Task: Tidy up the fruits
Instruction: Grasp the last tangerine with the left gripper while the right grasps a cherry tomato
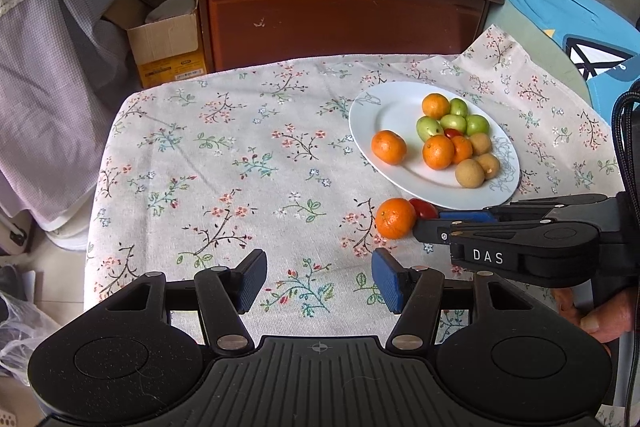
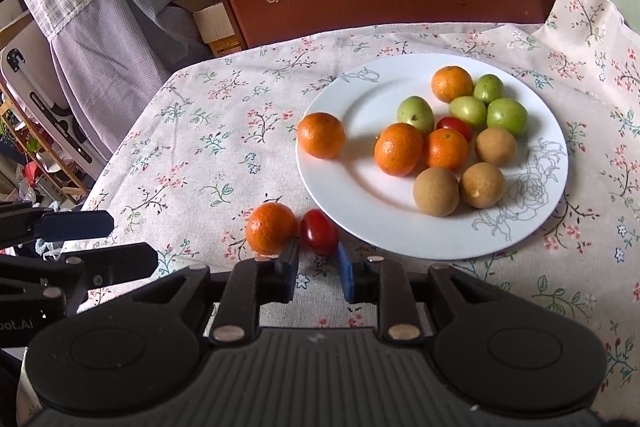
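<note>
Floral-clothed bench (image 2: 208, 147): cherry tomato (image 2: 319, 231) lies just ahead of the right claw (image 2: 318, 269), part-open, empty; left claw (image 1: 319, 277) wide, empty.

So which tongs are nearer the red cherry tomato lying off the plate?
Right. The right tongs sit open just in front of the cherry tomato; the left tongs hover open over bare cloth, farther away.
</note>
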`<move>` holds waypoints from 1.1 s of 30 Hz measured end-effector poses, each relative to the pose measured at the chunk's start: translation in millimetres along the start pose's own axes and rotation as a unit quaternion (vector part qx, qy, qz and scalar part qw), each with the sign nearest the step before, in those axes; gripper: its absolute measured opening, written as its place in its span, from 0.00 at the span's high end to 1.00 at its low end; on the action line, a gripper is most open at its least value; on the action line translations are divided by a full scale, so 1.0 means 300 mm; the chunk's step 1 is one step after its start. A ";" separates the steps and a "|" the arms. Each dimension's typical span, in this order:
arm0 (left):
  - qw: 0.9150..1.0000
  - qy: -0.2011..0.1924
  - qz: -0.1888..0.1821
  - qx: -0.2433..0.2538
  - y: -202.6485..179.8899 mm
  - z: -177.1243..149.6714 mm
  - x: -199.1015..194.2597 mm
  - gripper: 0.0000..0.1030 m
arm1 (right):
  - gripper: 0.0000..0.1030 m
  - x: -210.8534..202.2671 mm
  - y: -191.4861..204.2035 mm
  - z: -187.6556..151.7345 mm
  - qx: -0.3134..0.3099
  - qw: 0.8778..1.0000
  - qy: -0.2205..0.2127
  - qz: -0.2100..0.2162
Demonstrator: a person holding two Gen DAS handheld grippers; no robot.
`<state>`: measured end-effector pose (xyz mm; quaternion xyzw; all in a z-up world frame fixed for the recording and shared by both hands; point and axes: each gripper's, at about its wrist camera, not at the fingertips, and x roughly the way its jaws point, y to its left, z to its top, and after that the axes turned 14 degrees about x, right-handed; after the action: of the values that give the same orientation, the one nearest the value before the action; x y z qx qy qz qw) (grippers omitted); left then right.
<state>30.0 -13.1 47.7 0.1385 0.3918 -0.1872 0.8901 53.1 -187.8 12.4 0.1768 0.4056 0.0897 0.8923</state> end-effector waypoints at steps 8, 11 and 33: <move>1.000 -0.004 -0.005 -0.008 0.002 0.004 0.020 0.44 | 0.82 -0.001 0.005 -0.007 -0.004 1.000 -0.007 -0.006; 1.000 -0.011 -0.014 -0.003 -0.013 0.015 0.038 0.44 | 0.82 -0.022 -0.001 -0.010 0.004 1.000 -0.002 -0.009; 0.996 -0.027 -0.081 0.019 -0.124 0.068 0.207 0.51 | 0.82 -0.104 -0.064 0.002 0.005 0.996 0.042 -0.078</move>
<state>65.4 -68.1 10.8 0.1175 0.3737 -0.2699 0.8796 33.4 -215.2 26.9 0.1453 0.4553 0.0250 0.8780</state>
